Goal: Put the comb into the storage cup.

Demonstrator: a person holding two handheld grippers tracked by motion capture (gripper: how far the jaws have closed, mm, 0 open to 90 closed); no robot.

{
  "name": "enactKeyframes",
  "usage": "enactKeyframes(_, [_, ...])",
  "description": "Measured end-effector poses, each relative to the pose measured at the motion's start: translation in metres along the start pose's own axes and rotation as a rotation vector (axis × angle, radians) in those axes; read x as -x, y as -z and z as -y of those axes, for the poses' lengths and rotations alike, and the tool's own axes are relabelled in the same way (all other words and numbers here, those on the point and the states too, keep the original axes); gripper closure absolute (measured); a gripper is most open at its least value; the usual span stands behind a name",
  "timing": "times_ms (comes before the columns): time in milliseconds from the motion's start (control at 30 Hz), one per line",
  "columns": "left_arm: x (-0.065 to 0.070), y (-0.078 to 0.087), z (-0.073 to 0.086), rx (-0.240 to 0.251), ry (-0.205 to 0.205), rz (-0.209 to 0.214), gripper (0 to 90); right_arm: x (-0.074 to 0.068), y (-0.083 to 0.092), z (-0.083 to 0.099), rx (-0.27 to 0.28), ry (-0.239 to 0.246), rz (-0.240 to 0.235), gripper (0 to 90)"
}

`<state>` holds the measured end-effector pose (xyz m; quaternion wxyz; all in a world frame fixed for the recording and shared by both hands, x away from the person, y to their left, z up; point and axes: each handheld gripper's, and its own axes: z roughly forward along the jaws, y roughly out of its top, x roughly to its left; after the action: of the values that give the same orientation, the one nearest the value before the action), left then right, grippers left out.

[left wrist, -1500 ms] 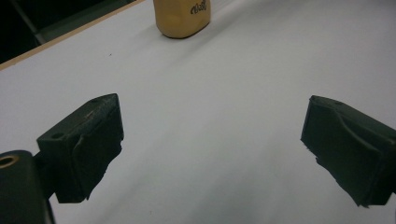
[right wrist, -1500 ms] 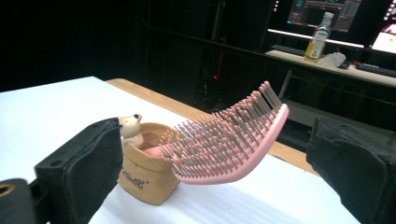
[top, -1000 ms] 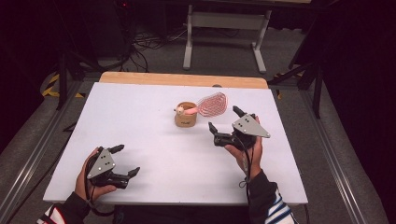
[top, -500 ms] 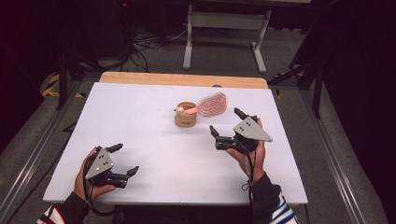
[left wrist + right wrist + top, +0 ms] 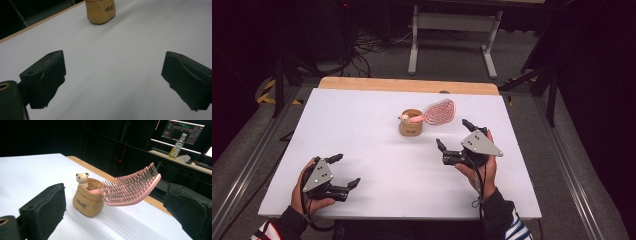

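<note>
A small tan holder [image 5: 411, 123] with a bear figure on its rim stands on the white table [image 5: 362, 130], right of centre. A pink hairbrush [image 5: 439, 111] rests with its handle in the holder and its bristled head sticking out to the right. In the right gripper view the holder [image 5: 88, 200] and brush [image 5: 130, 188] sit just ahead of the jaws. My right gripper [image 5: 457, 136] is held open, a little in front of and to the right of the holder, empty. My left gripper [image 5: 346, 171] is open near the table's front left, empty; its view shows the holder [image 5: 100, 11] far off.
A wooden strip [image 5: 407, 85] edges the table's far side. Beyond it stand a metal frame [image 5: 452, 35] and cables on the floor. A monitor [image 5: 183, 130] and a bottle [image 5: 177, 145] sit on a dark bench in the background.
My right gripper has drawn back toward the front of the table, away from the holder. My left gripper has shifted slightly nearer the front edge. Holder and brush have not moved.
</note>
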<state>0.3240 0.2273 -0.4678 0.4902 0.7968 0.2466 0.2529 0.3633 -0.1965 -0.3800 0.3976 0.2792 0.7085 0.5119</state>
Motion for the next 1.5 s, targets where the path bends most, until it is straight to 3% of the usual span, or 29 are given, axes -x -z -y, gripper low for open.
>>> enactKeyframes(400, [0.000,-0.001,0.000,-0.009,-0.005,0.005,6.5,-0.005,0.007,0.007,0.005,0.020,-0.005,4.9])
enactKeyframes(967, [0.000,-0.001,0.000,-0.010,-0.002,0.008,6.4,-0.015,0.015,0.016,-0.016,0.099,0.000,4.9])
enactKeyframes(1500, [0.000,-0.002,0.001,-0.015,-0.005,0.005,6.4,-0.012,0.023,0.034,-0.048,0.115,-0.009,4.4])
